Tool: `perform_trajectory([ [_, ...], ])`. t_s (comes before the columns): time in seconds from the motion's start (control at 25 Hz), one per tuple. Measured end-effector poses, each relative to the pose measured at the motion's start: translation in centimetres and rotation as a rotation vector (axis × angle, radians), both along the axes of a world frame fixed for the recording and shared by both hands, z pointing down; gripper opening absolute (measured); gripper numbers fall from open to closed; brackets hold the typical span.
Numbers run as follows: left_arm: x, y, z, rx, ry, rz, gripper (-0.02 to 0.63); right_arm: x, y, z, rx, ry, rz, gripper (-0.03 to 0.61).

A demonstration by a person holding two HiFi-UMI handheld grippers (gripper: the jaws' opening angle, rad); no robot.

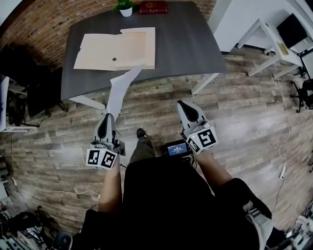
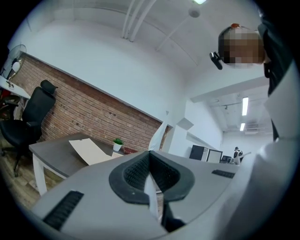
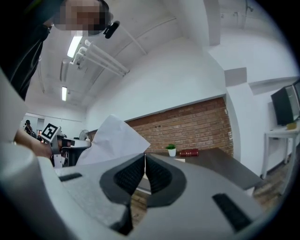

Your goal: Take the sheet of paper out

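A white sheet of paper [image 1: 120,90] hangs in the air over the wooden floor, in front of the dark table [image 1: 195,44]. My left gripper [image 1: 108,116] is shut on its lower end; in the left gripper view the sheet [image 2: 151,190] runs edge-on between the pads. The open tan folder [image 1: 117,49] lies flat on the table, apart from the sheet. My right gripper [image 1: 182,103] is shut with nothing in it, to the right of the sheet. The right gripper view shows the sheet [image 3: 112,140] off to the left of its closed jaws [image 3: 145,157].
A potted plant [image 1: 125,7] and a red book [image 1: 153,7] sit at the table's far edge. A black office chair [image 1: 34,93] stands left of the table, a white desk [image 1: 274,44] at the right. I stand on the wooden floor, back from the table.
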State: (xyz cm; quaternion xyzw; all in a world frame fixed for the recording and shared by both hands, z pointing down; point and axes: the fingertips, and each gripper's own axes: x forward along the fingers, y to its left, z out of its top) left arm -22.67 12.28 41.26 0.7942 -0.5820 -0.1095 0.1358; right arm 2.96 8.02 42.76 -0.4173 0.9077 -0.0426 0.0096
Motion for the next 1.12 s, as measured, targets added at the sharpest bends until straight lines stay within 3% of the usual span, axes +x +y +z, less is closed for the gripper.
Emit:
perform_trajectory([
  [0.28, 1.4, 4.4, 2.6, -0.063, 0.016, 0.027, -0.006, 0.6, 4.3, 2.9, -0.058, 0.002, 0.008, 0.008],
  [0.56, 1.1, 6.0, 3.4, -0.084, 0.054, 0.084, -0.006, -1.3, 6.8, 2.2, -0.069, 0.0, 0.019, 0.008],
  [0.88, -2.2, 7.5, 3.3, -0.086, 0.084, 0.087, -0.006, -5.1, 7.6, 1.1, -0.056, 0.011, 0.006, 0.008],
  [1.12, -2.4, 7.9, 3.8, -0.102, 0.101, 0.101, -0.006, -5.8, 7.5, 1.0, -0.058, 0.017, 0.003, 0.008],
])
